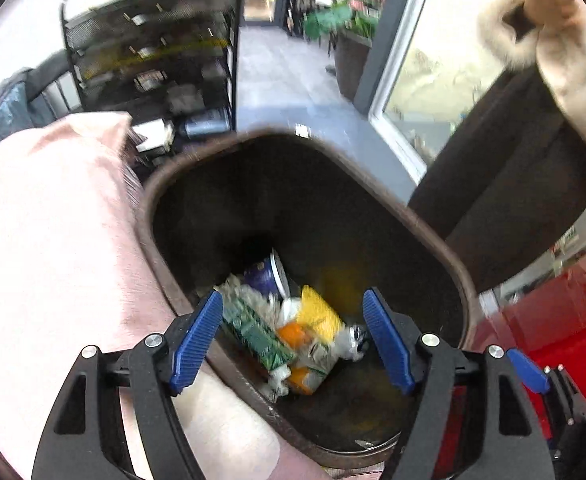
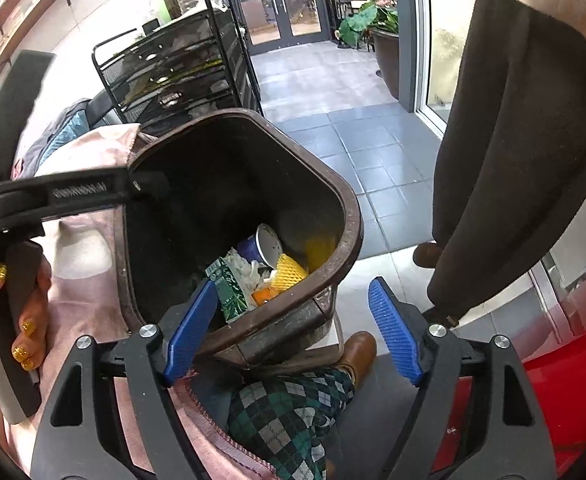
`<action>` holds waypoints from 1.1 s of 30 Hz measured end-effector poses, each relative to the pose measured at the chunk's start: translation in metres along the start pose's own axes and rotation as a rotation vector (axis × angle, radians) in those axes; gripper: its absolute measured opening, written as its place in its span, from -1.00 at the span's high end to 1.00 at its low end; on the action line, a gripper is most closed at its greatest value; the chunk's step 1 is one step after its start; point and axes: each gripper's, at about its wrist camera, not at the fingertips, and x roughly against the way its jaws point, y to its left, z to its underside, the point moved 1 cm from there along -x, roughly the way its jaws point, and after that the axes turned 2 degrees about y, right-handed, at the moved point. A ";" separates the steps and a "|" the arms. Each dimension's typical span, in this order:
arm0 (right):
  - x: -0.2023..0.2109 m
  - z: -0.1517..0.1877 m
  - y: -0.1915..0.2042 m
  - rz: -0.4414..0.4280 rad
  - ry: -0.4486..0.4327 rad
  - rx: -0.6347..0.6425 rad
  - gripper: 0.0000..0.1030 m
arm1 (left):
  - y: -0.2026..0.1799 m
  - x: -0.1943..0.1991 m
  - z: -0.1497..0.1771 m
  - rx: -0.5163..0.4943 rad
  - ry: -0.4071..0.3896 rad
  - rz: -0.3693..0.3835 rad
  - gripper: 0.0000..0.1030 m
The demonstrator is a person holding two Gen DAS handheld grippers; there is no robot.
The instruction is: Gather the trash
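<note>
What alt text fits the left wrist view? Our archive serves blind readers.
An open left claw hovers over a brown trash bin holding a blue paper cup, a green carton, yellow foam netting and crumpled paper. Pink fabric lies beside the bin.

Trash (image 1: 293,332) in the bin (image 1: 433,240) motion-blurred, partly hidden behind its near rim.

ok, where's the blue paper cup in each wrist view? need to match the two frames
Left wrist: the blue paper cup lies in the brown bin, just above centre, between and above the tips of the open left tongs.
Right wrist: the cup is left of centre, rim facing the camera, on the trash pile, above the open right tongs.
Shared landmark: the yellow foam net directly right of and below the cup in both views.
</note>
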 end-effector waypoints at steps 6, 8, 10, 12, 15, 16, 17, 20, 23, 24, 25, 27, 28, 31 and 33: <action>0.016 0.003 0.016 -0.022 -0.077 0.028 -0.74 | 0.015 0.082 0.030 0.041 -0.269 -0.058 -0.81; 0.028 0.005 0.028 -0.022 -0.136 0.052 -0.77 | 0.024 0.116 0.050 0.071 -0.379 -0.108 -0.89; 0.041 0.008 0.043 -0.039 -0.197 0.072 -0.86 | 0.032 0.144 0.070 0.089 -0.462 -0.153 -0.89; 0.054 0.010 0.057 -0.058 -0.248 0.085 -0.89 | 0.038 0.165 0.087 0.102 -0.500 -0.196 -0.89; 0.071 0.013 0.079 -0.064 -0.305 0.116 -0.89 | 0.049 0.191 0.116 0.137 -0.531 -0.243 -0.89; 0.077 0.015 0.086 -0.069 -0.322 0.127 -0.89 | 0.053 0.197 0.122 0.151 -0.544 -0.258 -0.89; 0.082 0.017 0.093 -0.070 -0.336 0.139 -0.89 | 0.057 0.205 0.129 0.167 -0.557 -0.271 -0.89; 0.098 0.024 0.114 -0.088 -0.381 0.195 -0.89 | 0.067 0.223 0.148 0.191 -0.571 -0.307 -0.89; 0.117 0.036 0.132 -0.084 -0.434 0.250 -0.89 | 0.077 0.238 0.163 0.217 -0.588 -0.360 -0.89; 0.124 0.042 0.140 -0.085 -0.456 0.274 -0.89 | 0.078 0.244 0.170 0.228 -0.596 -0.372 -0.89; 0.130 0.049 0.147 -0.088 -0.474 0.296 -0.89 | 0.079 0.250 0.178 0.243 -0.611 -0.385 -0.89; 0.141 0.061 0.158 -0.096 -0.500 0.325 -0.89 | 0.082 0.260 0.195 0.275 -0.631 -0.413 -0.89; 0.148 0.068 0.163 -0.110 -0.511 0.338 -0.89 | 0.083 0.266 0.204 0.291 -0.645 -0.430 -0.89; 0.162 0.084 0.173 -0.145 -0.517 0.362 -0.89 | 0.082 0.278 0.222 0.321 -0.662 -0.478 -0.89; 0.172 0.094 0.176 -0.161 -0.519 0.366 -0.89 | 0.080 0.285 0.233 0.327 -0.670 -0.510 -0.89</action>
